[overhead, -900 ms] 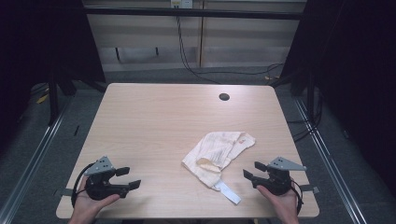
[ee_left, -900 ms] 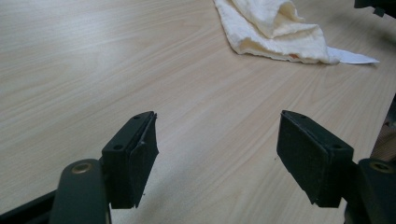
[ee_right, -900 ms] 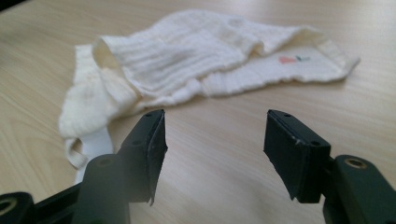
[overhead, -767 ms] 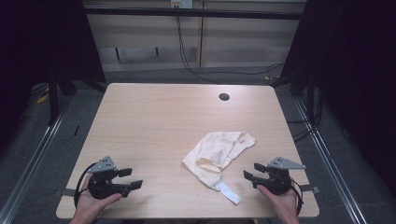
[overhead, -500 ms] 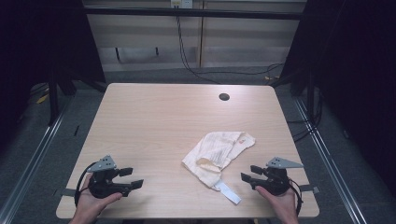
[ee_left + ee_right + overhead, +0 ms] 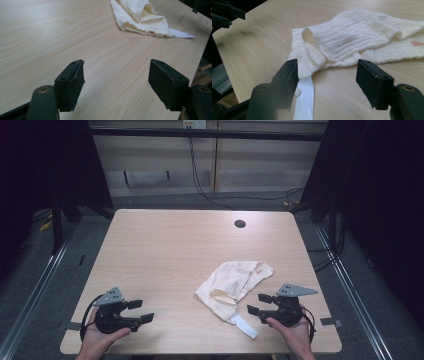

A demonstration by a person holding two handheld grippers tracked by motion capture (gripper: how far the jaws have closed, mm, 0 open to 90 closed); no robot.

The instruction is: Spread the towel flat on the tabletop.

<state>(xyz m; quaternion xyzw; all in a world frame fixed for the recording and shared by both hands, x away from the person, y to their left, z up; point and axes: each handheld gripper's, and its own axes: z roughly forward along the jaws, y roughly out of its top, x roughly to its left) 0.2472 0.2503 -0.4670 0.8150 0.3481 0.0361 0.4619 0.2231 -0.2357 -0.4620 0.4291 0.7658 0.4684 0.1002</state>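
while a crumpled cream cloth (image 6: pixel 234 282) lies on the near right part of the wooden table (image 6: pixel 170 250), its white tag (image 6: pixel 244 325) toward the near edge, the right gripper (image 6: pixel 256 304) sits just beside it, jaws spread and empty; the left gripper (image 6: pixel 141 311) rests well apart, likewise released.

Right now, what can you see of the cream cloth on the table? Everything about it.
The crumpled cream ribbed cloth lies loosely bunched on the light wooden table, toward its near right part. Its fabric looks like soft waffle-weave cotton, folded over itself with a rolled opening at one end. A small orange mark sits near one edge, and a flat white label strip trails from its near corner. Nothing grips it; the right gripper sits just beside it, jaws open.
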